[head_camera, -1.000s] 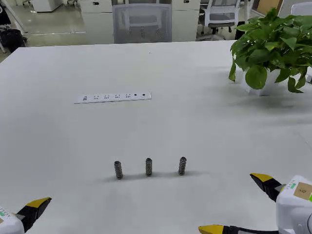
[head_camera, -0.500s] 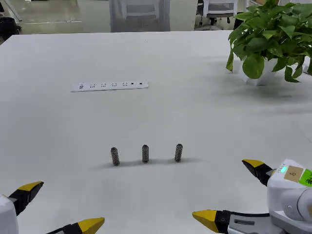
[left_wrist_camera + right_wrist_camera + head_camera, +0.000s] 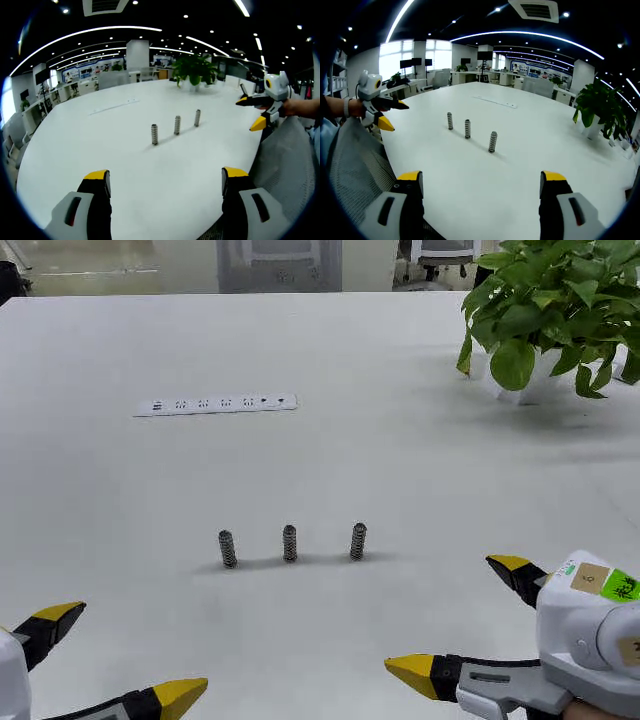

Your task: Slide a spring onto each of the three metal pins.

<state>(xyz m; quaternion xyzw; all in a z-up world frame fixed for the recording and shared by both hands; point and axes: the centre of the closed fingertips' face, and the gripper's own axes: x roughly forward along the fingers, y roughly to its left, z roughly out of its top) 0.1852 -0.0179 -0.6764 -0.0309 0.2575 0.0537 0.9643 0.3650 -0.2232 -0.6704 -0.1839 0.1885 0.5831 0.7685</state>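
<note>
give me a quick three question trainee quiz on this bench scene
1. True or false: the right gripper has its fingers shut on a spring.
2. What lies on the table beyond the row of springs? A. a white power strip B. a screwdriver C. a mug
3. Fill in: ___ springs stand upright in that row.

Key: 1 false, its fingers are open and hold nothing; 2 A; 3 three.

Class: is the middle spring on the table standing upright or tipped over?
Upright: the middle spring stands vertical on the white table, level with its two neighbours.
</note>
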